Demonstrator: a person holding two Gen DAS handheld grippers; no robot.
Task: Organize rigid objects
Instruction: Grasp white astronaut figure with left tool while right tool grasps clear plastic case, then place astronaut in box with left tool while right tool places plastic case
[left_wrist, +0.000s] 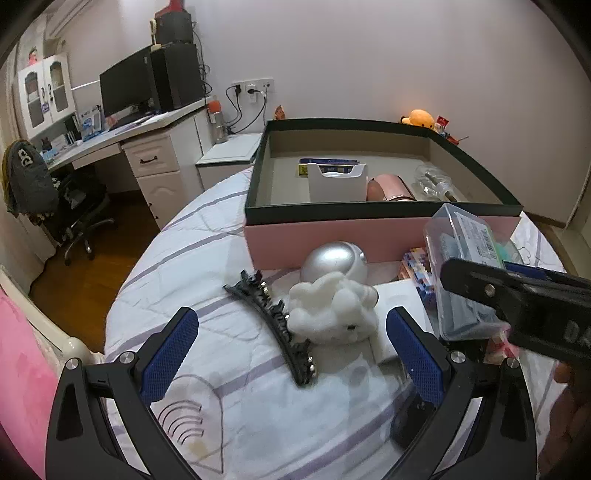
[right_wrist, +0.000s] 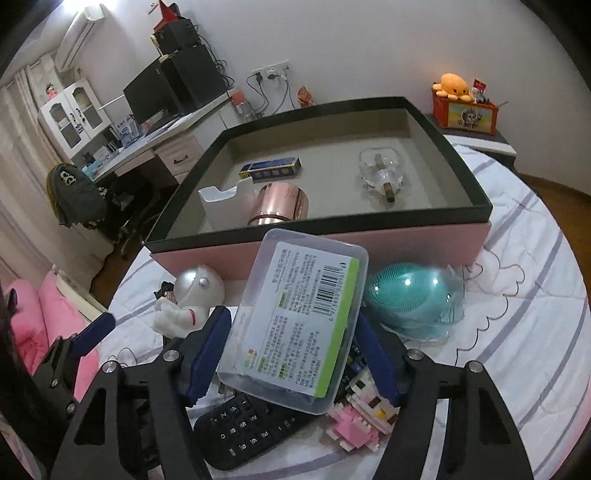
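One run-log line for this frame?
right tool: shut on clear plastic case, lifted | left tool: open, near astronaut figure | box: unreached

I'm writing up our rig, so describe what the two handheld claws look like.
Both claws, left claw and right claw, have matte black angular frames with triangular cut-outs and silver screw heads. Their fingers carry blue, grid-textured pads. The right one's body shows partial white lettering. No cables or sleeves are visible.

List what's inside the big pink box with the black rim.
Inside the pink box: a white holder, a blue flat box, a pink metallic cylinder lying down, and a clear glass bottle. The near wall hides the floor strip behind it.
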